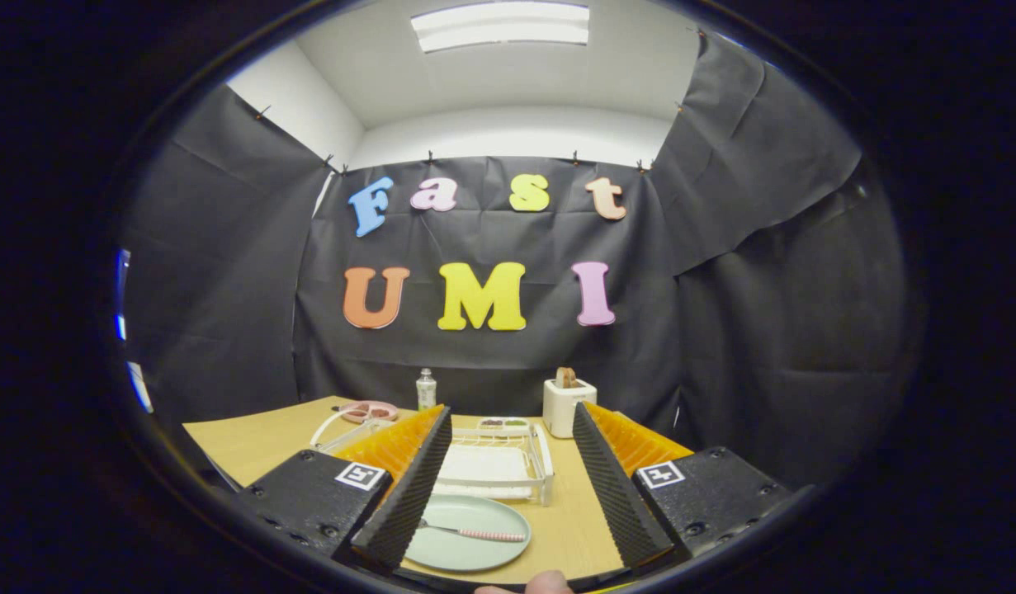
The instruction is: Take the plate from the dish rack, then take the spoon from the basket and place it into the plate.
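Observation:
A pale green plate (473, 530) lies flat on the wooden table (260, 441), between my two fingers and close to their tips. A spoon (479, 534) with a pink ribbed handle rests across the plate, its bowl end hidden behind the left finger. My gripper (512, 549) is open and holds nothing; the fingers stand wide apart above the plate. Just beyond the plate sits the white wire dish rack (491, 462), with no plate in it. A white basket (347, 429) shows partly behind the left finger.
At the back of the table stand a small clear bottle (426, 389), a white toaster (569, 403) with bread in it, a pink dish (369, 410) and a small tray (503, 424) with dark bits. A fingertip (549, 584) shows at the near edge.

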`<action>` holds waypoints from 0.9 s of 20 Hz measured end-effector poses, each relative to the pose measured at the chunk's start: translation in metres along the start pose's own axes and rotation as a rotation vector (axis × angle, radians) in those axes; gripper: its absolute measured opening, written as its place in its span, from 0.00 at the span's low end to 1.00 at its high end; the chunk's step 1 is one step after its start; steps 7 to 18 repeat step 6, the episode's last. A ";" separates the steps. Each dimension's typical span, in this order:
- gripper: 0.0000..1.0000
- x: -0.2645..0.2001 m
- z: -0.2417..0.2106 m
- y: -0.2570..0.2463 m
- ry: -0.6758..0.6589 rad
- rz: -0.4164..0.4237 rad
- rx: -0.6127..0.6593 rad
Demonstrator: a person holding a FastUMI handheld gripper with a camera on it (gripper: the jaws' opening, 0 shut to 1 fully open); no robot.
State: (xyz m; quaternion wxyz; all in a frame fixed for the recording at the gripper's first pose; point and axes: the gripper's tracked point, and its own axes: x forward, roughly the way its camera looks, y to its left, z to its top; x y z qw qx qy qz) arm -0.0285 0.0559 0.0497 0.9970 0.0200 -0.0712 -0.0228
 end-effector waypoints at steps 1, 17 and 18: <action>0.95 -0.001 0.003 0.001 -0.003 0.002 -0.004; 0.95 0.000 0.000 0.006 0.001 0.023 0.001; 0.95 0.000 0.000 0.006 0.001 0.023 0.001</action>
